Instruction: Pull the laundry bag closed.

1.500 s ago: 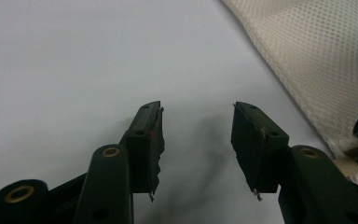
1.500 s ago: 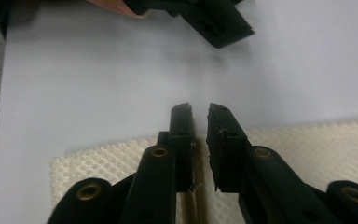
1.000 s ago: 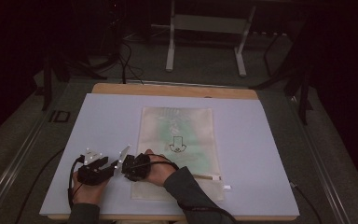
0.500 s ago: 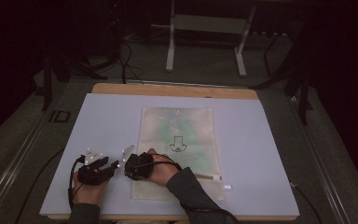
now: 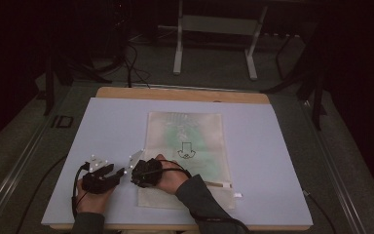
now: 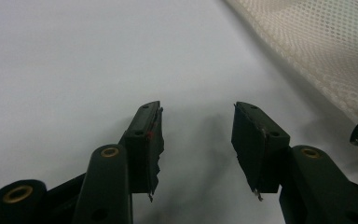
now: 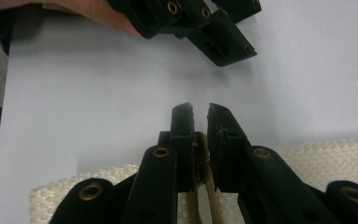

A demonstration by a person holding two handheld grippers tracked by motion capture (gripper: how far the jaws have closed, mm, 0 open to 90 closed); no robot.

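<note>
One mesh bag [image 5: 185, 156] lies flat on your worktop [image 5: 272, 161], its near left edge under your right hand. Two grippers sit side by side there. Your right gripper [image 7: 200, 114] has its fingers pinched nearly together on the bag's tan zipper tape [image 7: 204, 182]. Your left gripper [image 6: 196, 140] hovers just left of the bag over bare worktop, fingers spread wide, holding nothing.

The high view is dim, its surroundings near black from nine through three o'clock; the pale table [image 5: 126, 122] alone catches light. Both gripper views are bright, with soft shadows and blurred near jaws.
</note>
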